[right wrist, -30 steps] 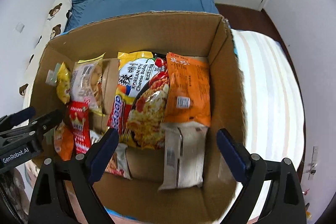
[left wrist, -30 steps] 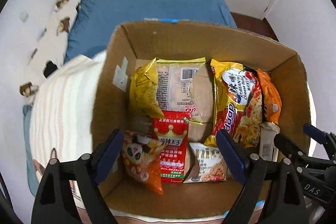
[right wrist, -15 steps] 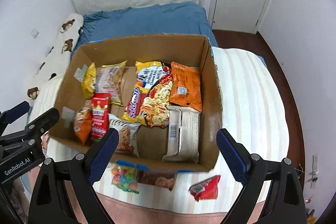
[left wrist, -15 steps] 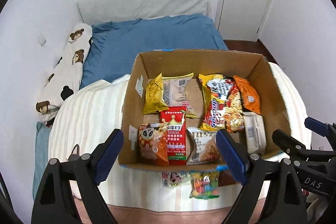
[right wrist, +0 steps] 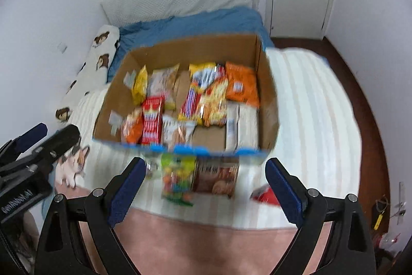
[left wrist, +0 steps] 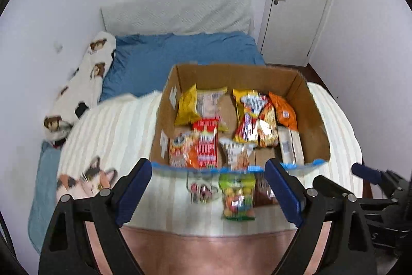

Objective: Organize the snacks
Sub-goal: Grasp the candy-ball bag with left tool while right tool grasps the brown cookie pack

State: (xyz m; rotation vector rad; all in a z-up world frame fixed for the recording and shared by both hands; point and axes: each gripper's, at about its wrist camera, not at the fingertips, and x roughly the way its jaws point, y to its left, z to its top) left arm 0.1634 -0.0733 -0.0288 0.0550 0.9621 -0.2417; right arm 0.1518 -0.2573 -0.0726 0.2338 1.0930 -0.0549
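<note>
Left wrist view: one open cardboard box (left wrist: 312,120) on the striped blanket (left wrist: 116,128), long axis running left-right, open side up. Inside, eight packets counted, lying flat: yellow bag (left wrist: 186,107) and pale barcode packet (left wrist: 209,102) at the back left; red packet (left wrist: 206,143) and orange cartoon bag (left wrist: 180,151) front left; small silver bag (left wrist: 238,152) front centre; yellow-red noodle pack (left wrist: 253,117), orange pack (left wrist: 283,111) and white wrapped pack (left wrist: 289,146) on the right. Most have long axes running front-to-back.

Outside, against the box's near wall, four packets: small white one (left wrist: 200,191), colourful candy bag (left wrist: 238,197), brown packet (right wrist: 217,175), red packet (right wrist: 265,195). Right view is blurred; labels unreadable.

Left gripper (left wrist: 206,191): blue pads spread wide, nothing between them, poised over the loose packets. Right gripper (right wrist: 203,190): likewise spread and empty.

Blue sheet (left wrist: 180,56), bear-print pillow (left wrist: 85,84) and white door (left wrist: 298,4) lie beyond.
</note>
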